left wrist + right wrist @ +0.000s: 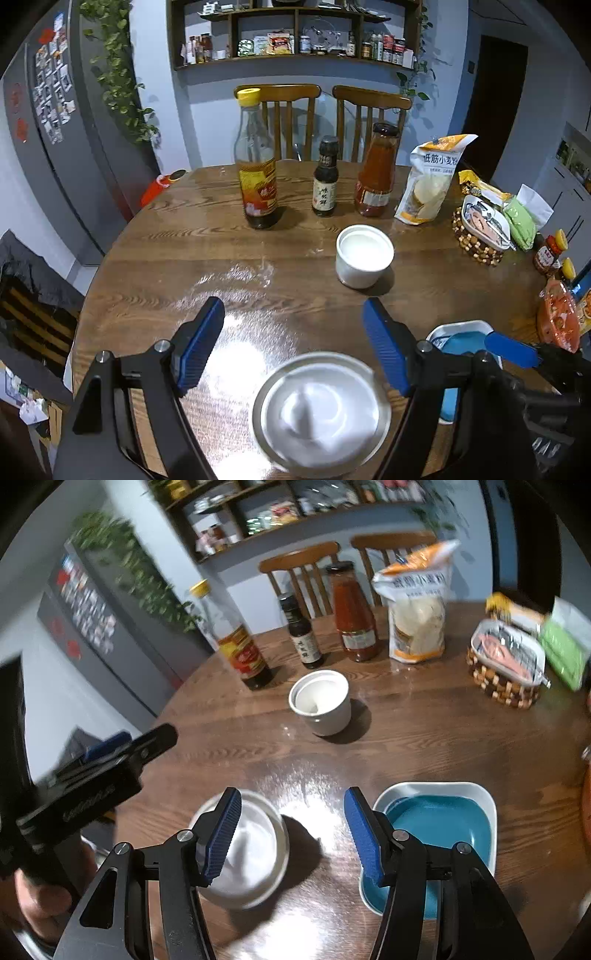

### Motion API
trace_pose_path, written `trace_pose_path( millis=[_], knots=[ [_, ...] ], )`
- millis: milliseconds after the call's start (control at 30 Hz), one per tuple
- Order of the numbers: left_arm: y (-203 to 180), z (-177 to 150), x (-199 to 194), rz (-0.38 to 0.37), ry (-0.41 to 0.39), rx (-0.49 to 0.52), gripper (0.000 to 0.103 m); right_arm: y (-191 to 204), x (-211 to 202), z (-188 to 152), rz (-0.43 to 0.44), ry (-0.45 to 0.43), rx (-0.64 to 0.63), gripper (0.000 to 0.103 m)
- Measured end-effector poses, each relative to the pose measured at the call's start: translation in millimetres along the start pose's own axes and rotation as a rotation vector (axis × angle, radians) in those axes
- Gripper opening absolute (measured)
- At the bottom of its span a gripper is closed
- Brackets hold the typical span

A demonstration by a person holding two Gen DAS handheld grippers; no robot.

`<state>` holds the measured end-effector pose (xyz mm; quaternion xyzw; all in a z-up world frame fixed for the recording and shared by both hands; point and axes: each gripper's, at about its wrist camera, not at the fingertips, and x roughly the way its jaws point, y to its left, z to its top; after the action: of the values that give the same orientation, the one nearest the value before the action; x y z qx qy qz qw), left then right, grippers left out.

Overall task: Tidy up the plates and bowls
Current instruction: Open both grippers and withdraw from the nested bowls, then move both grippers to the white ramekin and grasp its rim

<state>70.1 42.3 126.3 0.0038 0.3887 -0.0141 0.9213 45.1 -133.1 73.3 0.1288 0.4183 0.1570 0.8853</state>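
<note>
A shallow white bowl with a metallic rim [321, 413] sits on the round wooden table [221, 258] near its front edge; it also shows in the right wrist view [255, 853]. A blue square plate stacked in a white square dish [443, 830] sits to its right, partly seen in the left wrist view [460, 332]. A small white cup-shaped bowl [364, 256] stands mid-table, also in the right wrist view [321, 701]. My left gripper [293, 347] is open above the shallow bowl. My right gripper [293, 834] is open between the bowl and the blue plate.
At the back stand a yellow-capped bottle [256, 166], a small dark bottle [325, 177], a red sauce bottle [376, 171] and a flour bag [430, 181]. A tray on a beaded mat [484, 229] and packets crowd the right edge. Two chairs [321, 118] stand behind.
</note>
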Motion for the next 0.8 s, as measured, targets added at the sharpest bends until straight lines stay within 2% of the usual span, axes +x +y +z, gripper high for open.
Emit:
trace_pose_path(
  millis=[133, 267, 367, 400, 467, 567, 667, 800],
  knots=[
    [-1.0, 24.2, 4.4, -0.027, 0.002, 0.007, 0.078, -19.0, 3.9, 27.4, 0.061, 0.027, 0.098, 0.059],
    [-1.7, 50.8, 18.6, -0.028, 0.011, 0.0, 0.079, -24.8, 5.5, 62.3, 0.035, 0.009, 0.125, 0.059],
    [-2.1, 69.9, 33.9, -0.031, 0.024, -0.015, 0.08, -25.8, 13.8, 89.5, 0.05, -0.001, 0.129, 0.06],
    [-2.8, 76.3, 42.0, -0.032, 0.029, -0.017, 0.08, -27.9, 17.9, 97.1, 0.044, 0.001, 0.131, 0.064],
    [-7.6, 85.2, 60.0, -0.031, 0.04, -0.006, 0.081, -32.8, 35.0, 113.8, 0.024, 0.007, 0.142, 0.067],
    [-13.6, 84.8, 96.2, -0.034, 0.101, 0.005, 0.081, -47.2, 70.3, 126.9, 0.004, 0.047, 0.159, 0.067],
    [-17.2, 70.2, 132.6, -0.054, 0.18, -0.015, 0.079, -62.9, 107.8, 124.3, -0.019, 0.104, 0.196, 0.067],
    [-24.6, 60.7, 160.9, -0.07, 0.228, -0.005, 0.077, -70.1, 139.9, 119.8, 0.009, 0.151, 0.211, 0.067]
  ],
)
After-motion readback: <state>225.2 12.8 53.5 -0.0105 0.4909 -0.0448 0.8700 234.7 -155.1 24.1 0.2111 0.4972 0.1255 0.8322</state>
